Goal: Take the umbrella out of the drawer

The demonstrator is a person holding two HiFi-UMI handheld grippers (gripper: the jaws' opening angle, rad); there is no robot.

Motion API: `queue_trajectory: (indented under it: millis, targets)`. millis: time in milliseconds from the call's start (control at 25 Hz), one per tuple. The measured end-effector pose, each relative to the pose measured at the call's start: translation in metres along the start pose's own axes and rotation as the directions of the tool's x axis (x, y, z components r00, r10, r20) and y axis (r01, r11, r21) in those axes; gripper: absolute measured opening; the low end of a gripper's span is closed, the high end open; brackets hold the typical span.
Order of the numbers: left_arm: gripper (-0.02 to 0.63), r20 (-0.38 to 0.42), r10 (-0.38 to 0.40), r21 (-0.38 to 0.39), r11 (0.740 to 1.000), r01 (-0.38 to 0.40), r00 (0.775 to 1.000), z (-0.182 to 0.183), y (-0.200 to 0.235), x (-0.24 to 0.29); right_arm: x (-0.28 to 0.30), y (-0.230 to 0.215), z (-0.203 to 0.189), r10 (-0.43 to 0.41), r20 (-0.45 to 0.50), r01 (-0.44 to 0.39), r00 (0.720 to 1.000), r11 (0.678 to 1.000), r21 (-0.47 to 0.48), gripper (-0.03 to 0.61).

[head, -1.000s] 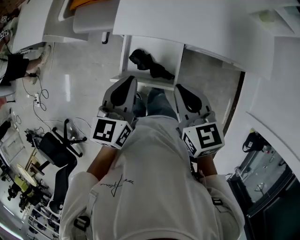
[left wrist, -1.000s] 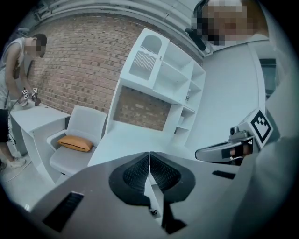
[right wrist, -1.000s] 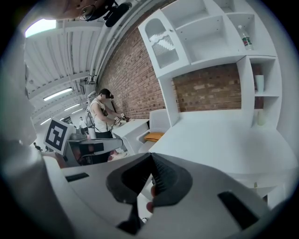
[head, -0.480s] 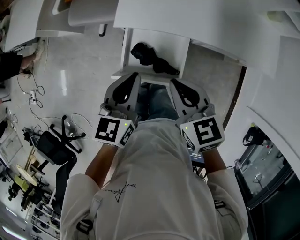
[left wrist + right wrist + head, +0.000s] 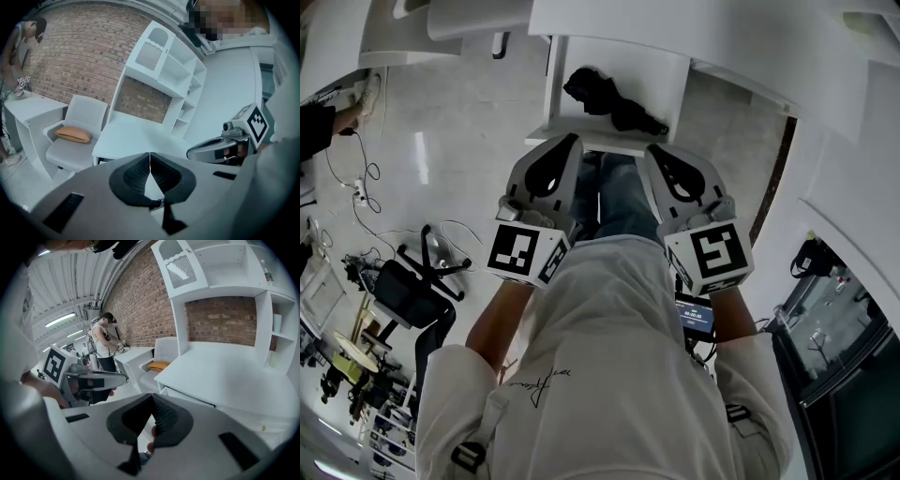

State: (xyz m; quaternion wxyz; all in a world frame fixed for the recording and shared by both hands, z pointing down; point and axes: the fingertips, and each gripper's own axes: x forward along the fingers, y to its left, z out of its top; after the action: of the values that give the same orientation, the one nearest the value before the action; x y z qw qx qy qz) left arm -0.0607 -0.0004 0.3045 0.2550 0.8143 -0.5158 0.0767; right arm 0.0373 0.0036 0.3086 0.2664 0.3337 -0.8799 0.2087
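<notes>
A folded black umbrella [image 5: 609, 98] lies slantwise inside the open white drawer [image 5: 664, 82] at the top of the head view. My left gripper [image 5: 565, 142] and right gripper [image 5: 654, 152] are held side by side in front of my chest, with their tips just short of the drawer's front edge and above my knees. Neither touches the umbrella. In the left gripper view the left gripper [image 5: 150, 154] has its pads meeting, with nothing between them. The right gripper [image 5: 151, 395] is likewise shut and empty in its own view.
A white desk [image 5: 136, 136] with a shelf unit [image 5: 164, 65] stands over the drawer. Beside it is a white chair with an orange cushion [image 5: 72, 134]. A black office chair [image 5: 412, 300] and cables lie on the floor to my left. A person [image 5: 104, 343] stands at another desk.
Both grippers have sunk a little and drawn closer to the drawer's front edge. The drawer and umbrella sit higher in the head view. Both jaws have stayed shut.
</notes>
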Motion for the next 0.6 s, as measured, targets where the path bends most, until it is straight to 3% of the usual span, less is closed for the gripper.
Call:
queue_trajectory:
  millis: [600]
  targets:
    - [0.018, -0.039, -0.026, -0.010, 1.000, 0.026, 0.999, -0.021, 0.004, 0.017, 0.033, -0.010, -0.028, -0.017, -0.073, 0.015, 0.997, 1.000, -0.016, 0.026]
